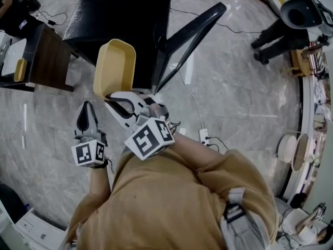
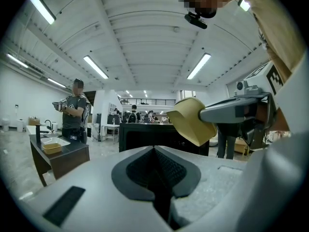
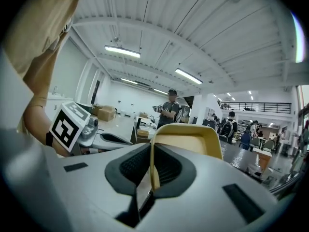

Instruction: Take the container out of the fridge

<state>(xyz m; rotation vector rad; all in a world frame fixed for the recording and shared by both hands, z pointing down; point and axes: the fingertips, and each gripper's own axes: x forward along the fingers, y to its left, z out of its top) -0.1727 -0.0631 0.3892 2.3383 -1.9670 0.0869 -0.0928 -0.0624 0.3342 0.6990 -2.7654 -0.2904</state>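
My right gripper [image 3: 151, 161] is clenched on one side wall of the yellow container [image 3: 192, 141], with the thin wall pinched between both pads. The container stands up ahead of the jaws, in the air and outside the fridge [image 1: 127, 12]. The black fridge lies just beyond the container, its door [image 1: 193, 33] swung open to the right. My left gripper [image 2: 155, 158], jaws together on nothing, hangs just left of the right gripper, apart from the container.
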